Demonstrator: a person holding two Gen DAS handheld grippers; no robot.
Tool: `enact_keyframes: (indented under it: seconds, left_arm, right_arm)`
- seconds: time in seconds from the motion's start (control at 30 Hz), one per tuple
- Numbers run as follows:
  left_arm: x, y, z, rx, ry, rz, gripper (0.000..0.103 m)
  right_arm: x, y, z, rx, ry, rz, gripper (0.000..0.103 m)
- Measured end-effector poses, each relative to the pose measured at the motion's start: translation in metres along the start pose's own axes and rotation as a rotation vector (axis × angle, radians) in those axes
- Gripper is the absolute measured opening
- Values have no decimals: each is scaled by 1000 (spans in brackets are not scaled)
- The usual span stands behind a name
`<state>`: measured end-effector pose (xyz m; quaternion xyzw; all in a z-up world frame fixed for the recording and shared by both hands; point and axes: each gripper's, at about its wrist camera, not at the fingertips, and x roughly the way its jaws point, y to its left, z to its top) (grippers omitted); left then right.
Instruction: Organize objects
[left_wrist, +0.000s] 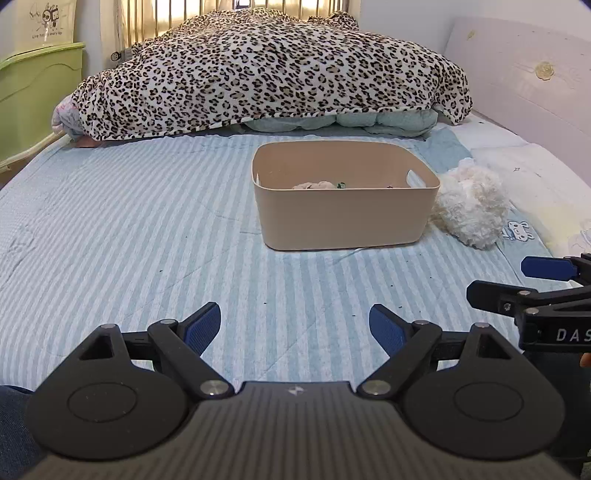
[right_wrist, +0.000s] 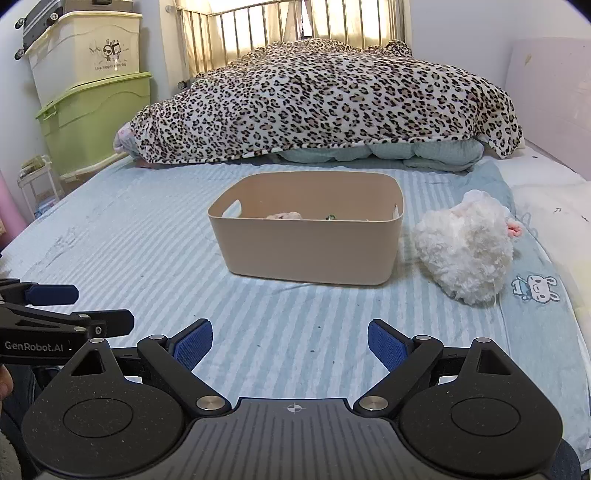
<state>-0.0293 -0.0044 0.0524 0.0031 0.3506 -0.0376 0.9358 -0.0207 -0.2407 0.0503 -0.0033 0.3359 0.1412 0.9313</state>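
While both grippers, left gripper (left_wrist: 294, 325) & right gripper (right_wrist: 290, 341), hang wide, empty: next grab white plush (right_wrist: 465, 247) right of bin (right_wrist: 306, 251).

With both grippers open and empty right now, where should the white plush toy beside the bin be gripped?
Probably by the right gripper, from above and the near side, across the white plush toy at its fluffy, rounded middle. It lies on the bedsheet right of the beige bin, and soft pile should compress between the pads.

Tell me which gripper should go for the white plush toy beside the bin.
Right. The white plush toy lies on the bed just right of the beige bin, on the right gripper's side. The left gripper would have to cross over. Both are open and empty.
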Motion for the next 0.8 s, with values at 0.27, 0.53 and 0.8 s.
enact_keyframes:
  seconds: [0.27,0.53,0.8]
  left_arm:
    - [1,-4,0,11,10,3,88]
    - [3,-5,-1,15,18,-2,88]
    - [8,-7,-3,7,26,-12,89]
  right_arm:
    - [4,-3,-4,15,20,-14,92]
    - [4,-5,-3,15,21,-20,92]
    - [8,-7,-3,19,29,-16,92]
